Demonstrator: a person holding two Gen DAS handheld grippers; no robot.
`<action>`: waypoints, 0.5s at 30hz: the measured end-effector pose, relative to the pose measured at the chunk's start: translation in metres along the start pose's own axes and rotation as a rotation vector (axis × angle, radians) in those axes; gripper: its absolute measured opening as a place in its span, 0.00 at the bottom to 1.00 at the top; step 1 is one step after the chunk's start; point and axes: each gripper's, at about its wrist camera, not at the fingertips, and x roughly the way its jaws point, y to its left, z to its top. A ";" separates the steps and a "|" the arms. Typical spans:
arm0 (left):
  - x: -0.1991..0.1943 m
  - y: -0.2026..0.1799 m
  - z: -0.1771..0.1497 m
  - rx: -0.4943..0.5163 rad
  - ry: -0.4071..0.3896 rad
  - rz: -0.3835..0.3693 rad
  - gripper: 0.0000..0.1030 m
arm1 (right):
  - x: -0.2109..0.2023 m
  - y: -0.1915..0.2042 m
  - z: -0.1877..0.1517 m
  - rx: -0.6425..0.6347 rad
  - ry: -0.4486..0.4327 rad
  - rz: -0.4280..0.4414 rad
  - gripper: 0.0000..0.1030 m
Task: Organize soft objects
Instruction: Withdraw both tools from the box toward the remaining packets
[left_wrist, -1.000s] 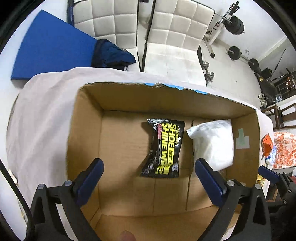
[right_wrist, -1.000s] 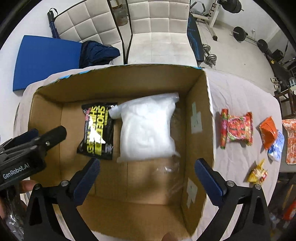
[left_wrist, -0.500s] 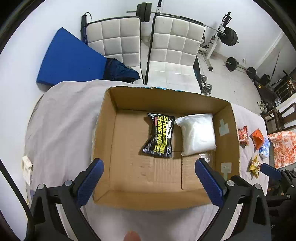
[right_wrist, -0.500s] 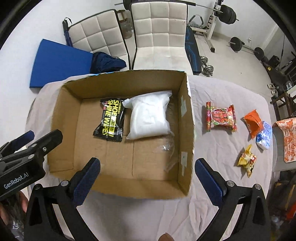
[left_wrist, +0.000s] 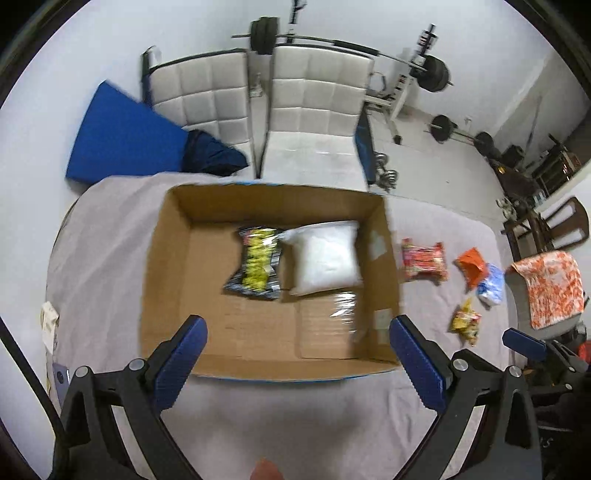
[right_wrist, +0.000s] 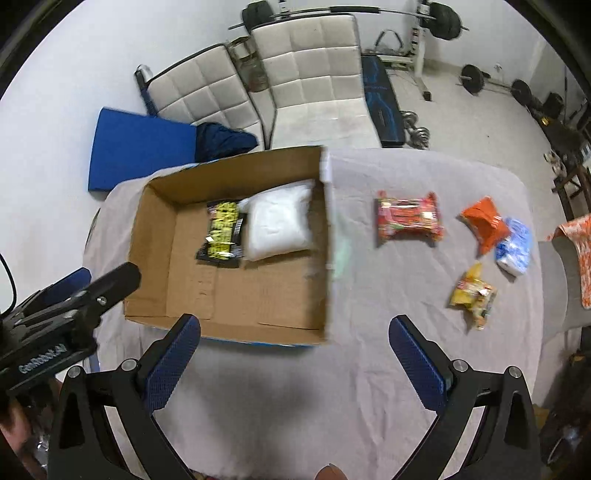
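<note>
An open cardboard box (left_wrist: 166, 258) (right_wrist: 155, 236) stands on the cloth-covered table. In it lie a black and yellow wipes pack (left_wrist: 256, 264) (right_wrist: 221, 234) and a white soft bag (left_wrist: 323, 258) (right_wrist: 277, 223). Right of the box lie a red packet (right_wrist: 408, 218) (left_wrist: 423, 260), an orange packet (right_wrist: 484, 223) (left_wrist: 471, 266), a blue and white packet (right_wrist: 515, 245) (left_wrist: 491, 284) and a yellow packet (right_wrist: 472, 293) (left_wrist: 465, 321). My left gripper (left_wrist: 299, 354) is open and empty, above the box's near wall. My right gripper (right_wrist: 293, 354) is open and empty, above the cloth near the box's right corner.
Two white padded chairs (right_wrist: 295, 74) stand behind the table, with a blue mat (right_wrist: 136, 147) and dark cloth (right_wrist: 221, 140) on the left. Weights lie on the floor at the back right (right_wrist: 476, 79). An orange patterned cloth (left_wrist: 550, 288) hangs over a chair on the right.
Both grippers have pulled up and back from the box. The views now take in the whole box and the packets to its right. The right gripper has also shifted right.
</note>
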 end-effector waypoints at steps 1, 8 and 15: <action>0.001 -0.019 0.004 0.024 0.000 -0.011 0.98 | -0.006 -0.017 0.000 0.016 -0.005 -0.005 1.00; 0.043 -0.122 0.026 0.114 0.063 -0.066 0.98 | -0.018 -0.151 0.011 0.181 -0.011 -0.103 1.00; 0.136 -0.191 0.060 0.112 0.213 -0.083 0.98 | 0.006 -0.296 0.030 0.365 0.030 -0.195 1.00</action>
